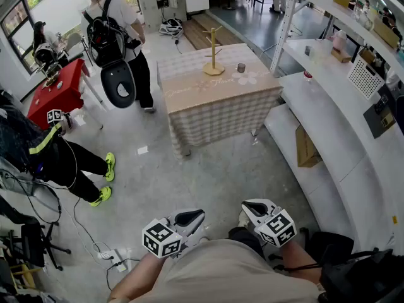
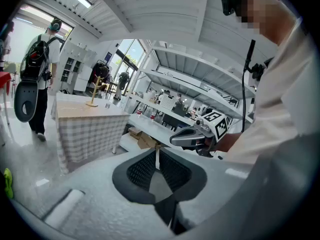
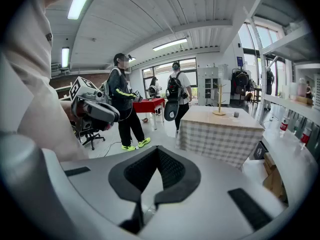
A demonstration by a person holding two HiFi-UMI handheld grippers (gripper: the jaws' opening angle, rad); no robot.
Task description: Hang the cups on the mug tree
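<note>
We hold both grippers close in front of our body, well apart from the table (image 1: 189, 100), with open floor between us and its near edge. The left gripper (image 1: 191, 218) has its jaws pressed together on nothing, and the right gripper (image 1: 255, 207) is likewise closed and empty. The mug tree (image 1: 213, 49) stands near the middle of the table top. Its trunk is upright, so its long axis runs straight up, and its pegs slant upward; none seems to carry a cup. The one cup (image 1: 240, 67) we can make out sits just beside the tree, toward the table's right edge. It looks upright with its mouth up, but from here it is too small to tell which way any handle points. The cup lies straight ahead of our fingers and far beyond reach, so we judge that the coming move is a walk up to the near edge before any grasp. As the cup stands right of the tree, the right gripper looks slightly better placed, though both are about equally far now.
</note>
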